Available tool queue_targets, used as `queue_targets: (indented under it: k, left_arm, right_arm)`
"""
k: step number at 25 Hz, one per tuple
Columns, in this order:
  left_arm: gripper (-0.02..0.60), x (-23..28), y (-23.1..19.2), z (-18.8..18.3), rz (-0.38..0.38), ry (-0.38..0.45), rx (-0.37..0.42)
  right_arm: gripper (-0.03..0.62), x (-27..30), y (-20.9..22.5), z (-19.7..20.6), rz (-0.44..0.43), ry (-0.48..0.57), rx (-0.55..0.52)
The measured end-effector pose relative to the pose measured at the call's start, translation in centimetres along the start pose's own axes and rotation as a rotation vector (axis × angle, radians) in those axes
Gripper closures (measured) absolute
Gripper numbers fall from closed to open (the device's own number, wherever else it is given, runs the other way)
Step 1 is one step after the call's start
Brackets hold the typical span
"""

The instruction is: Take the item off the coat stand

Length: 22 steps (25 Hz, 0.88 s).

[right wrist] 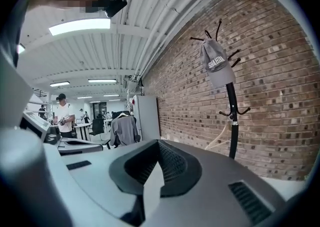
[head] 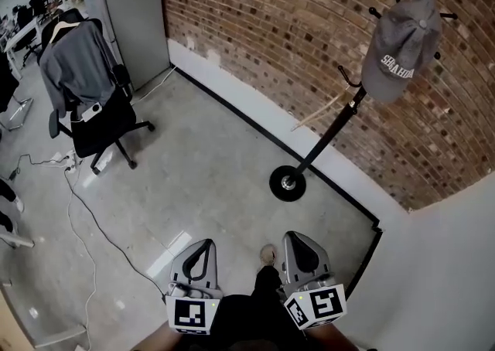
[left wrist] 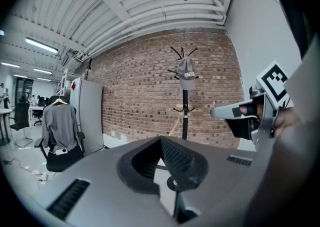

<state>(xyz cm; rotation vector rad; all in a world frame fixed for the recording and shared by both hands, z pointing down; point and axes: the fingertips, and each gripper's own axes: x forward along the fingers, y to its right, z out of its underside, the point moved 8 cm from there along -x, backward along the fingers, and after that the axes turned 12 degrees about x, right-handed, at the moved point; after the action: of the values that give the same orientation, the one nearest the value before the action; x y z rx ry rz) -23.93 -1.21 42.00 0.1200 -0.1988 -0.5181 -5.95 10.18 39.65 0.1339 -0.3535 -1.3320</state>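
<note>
A brick wall (head: 309,17) is running along the far side of a pale grey floor (head: 201,164). An office chair (head: 108,121) is standing out on that floor to the left, well apart from the wall, with a grey jacket (head: 76,63) hanging over its back. The black stand (head: 329,134) is standing close against the wall on a round base, its hooks spreading near the top. The cap (head: 401,46) – grey, with white lettering on the front – is hanging from an upper hook of the stand, crown against the pole. A thin cable (head: 81,206) is trailing across the floor from the chair towards the person.

The left claw (head: 207,244) and the right claw (head: 294,238) are being held side by side low in the head view, both pointing roughly level towards the stand and well apart from the cap. Each is showing its jaws pressed together with nothing between them – the left claw (left wrist: 160,138) and the right claw (right wrist: 159,142) alike.
</note>
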Motion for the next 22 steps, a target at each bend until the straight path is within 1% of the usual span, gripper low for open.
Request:
queue_targets:
  k: [2, 5, 8, 12, 15, 17, 20, 22]
  left_arm:
    - [0.557, 2.9, 1.0, -0.5, -0.006, -0.003, -0.003]
    - [0.557, 8.4, 3.3, -1.7, -0.008, -0.002, 0.005]
    - [0.557, 14.0, 5.7, -3.9, -0.009, 0.002, 0.032]
    - [0.557, 21.6, 8.7, -6.8, -0.044, 0.009, 0.038]
    - [0.557, 25.8, 10.9, -8.5, -0.053, 0.019, 0.060]
    - [0.557, 27.9, 12.1, -9.5, -0.052, 0.028, 0.071]
    - [0.557, 30.3, 13.1, -10.6, -0.055, 0.037, 0.075]
    - [0.557, 31.3, 13.5, -11.0, -0.058, 0.039, 0.074]
  right_arm:
    - [0.579, 1.5, 2.6, -0.3, -0.015, -0.004, 0.008]
    - [0.579, 3.7, 8.1, -1.6, -0.029, 0.001, 0.032]
    - [0.579, 6.0, 14.0, -4.4, -0.052, 0.026, 0.041]
    - [0.579, 8.8, 22.1, -8.6, -0.100, 0.075, 0.038]
    - [0.579, 10.0, 26.6, -10.9, -0.173, 0.097, 0.051]
    - [0.579, 10.6, 28.8, -12.5, -0.249, 0.111, 0.073]
    - [0.577, 11.3, 30.9, -14.7, -0.382, 0.146, 0.167]
    - [0.576, 11.6, 32.1, -16.1, -0.434, 0.174, 0.223]
